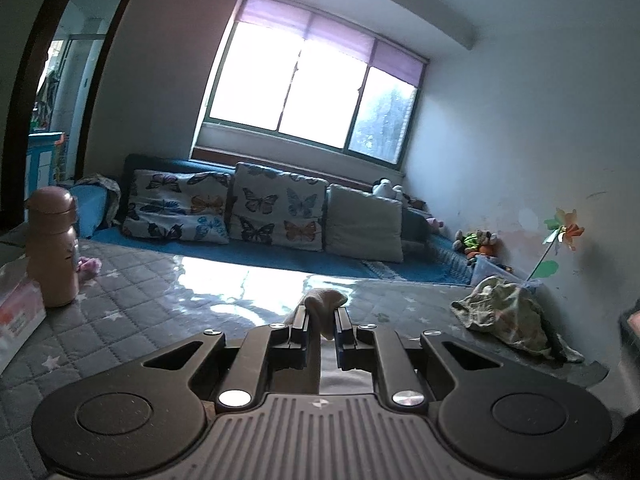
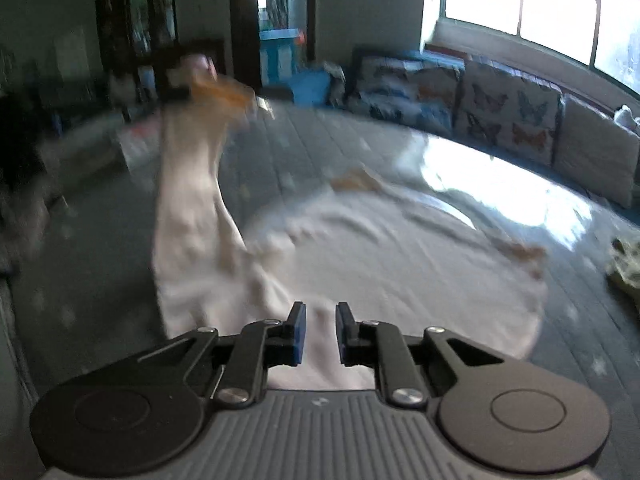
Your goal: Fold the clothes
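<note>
Right wrist: pale garment w/ orange trim — half spread, one end lifted.

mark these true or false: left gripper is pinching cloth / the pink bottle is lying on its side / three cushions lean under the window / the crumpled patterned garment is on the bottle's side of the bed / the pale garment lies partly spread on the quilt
1. True: the left gripper is shut on a fold of the pale garment.
2. False: the pink bottle stands upright beside a tissue box.
3. True: two butterfly cushions and a plain cushion lean below the window.
4. False: the crumpled patterned garment lies at the opposite edge, near the wall.
5. True: it spreads over the quilt, one end lifted, ahead of the right gripper.
</note>
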